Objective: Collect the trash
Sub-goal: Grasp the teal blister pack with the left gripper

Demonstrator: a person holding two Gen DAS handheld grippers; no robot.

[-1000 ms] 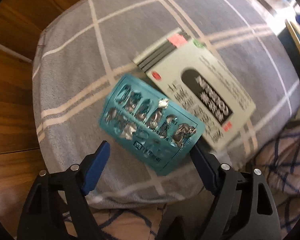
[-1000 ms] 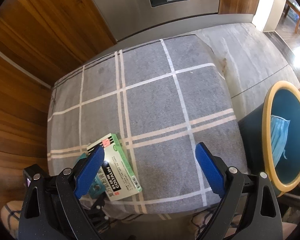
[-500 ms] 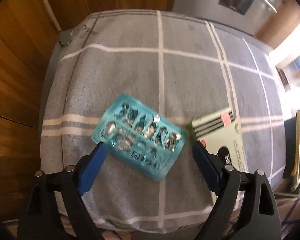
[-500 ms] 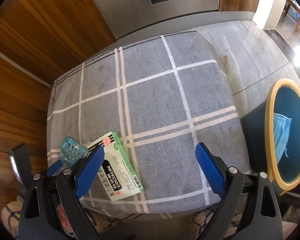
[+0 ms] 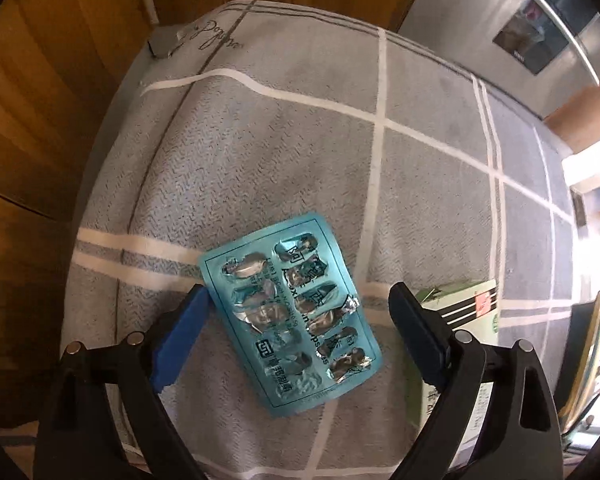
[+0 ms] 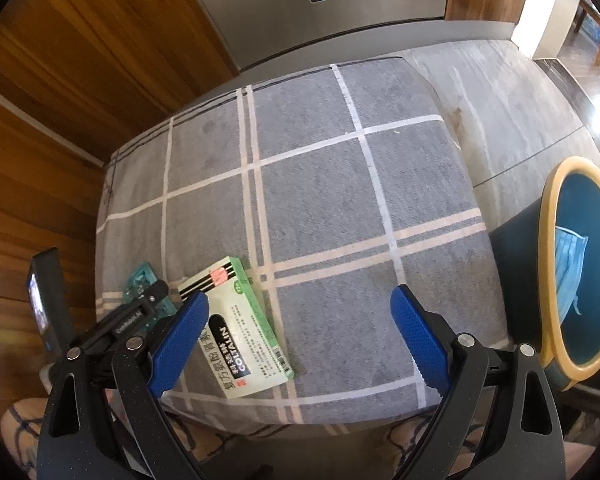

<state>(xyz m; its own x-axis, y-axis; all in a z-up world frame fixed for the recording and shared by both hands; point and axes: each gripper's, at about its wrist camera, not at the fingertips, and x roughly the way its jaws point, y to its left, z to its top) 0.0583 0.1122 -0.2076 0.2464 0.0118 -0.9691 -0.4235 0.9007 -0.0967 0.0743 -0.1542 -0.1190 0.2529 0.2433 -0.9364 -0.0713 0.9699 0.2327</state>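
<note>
Both tongs stand apart, gripping nothing. Left gripper (image 5: pixel 298 336), jaws just opening, straddles the teal foil blister pack (image 5: pixel 290 312) lying flat on the grey checked cushion (image 6: pixel 320 184). Right gripper (image 6: pixel 300 344) hovers beside the white-green cardboard medicine box (image 6: pixel 240 328).

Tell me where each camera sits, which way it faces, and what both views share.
Left wrist: on the left gripper, looking steeply down at the teal blister pack; open jaws just widened, straddling it.
Right wrist: on the right gripper, looking down at the checked cushion and bin; jaws open.
Shared: blister pack, medicine box, cushion.
</note>
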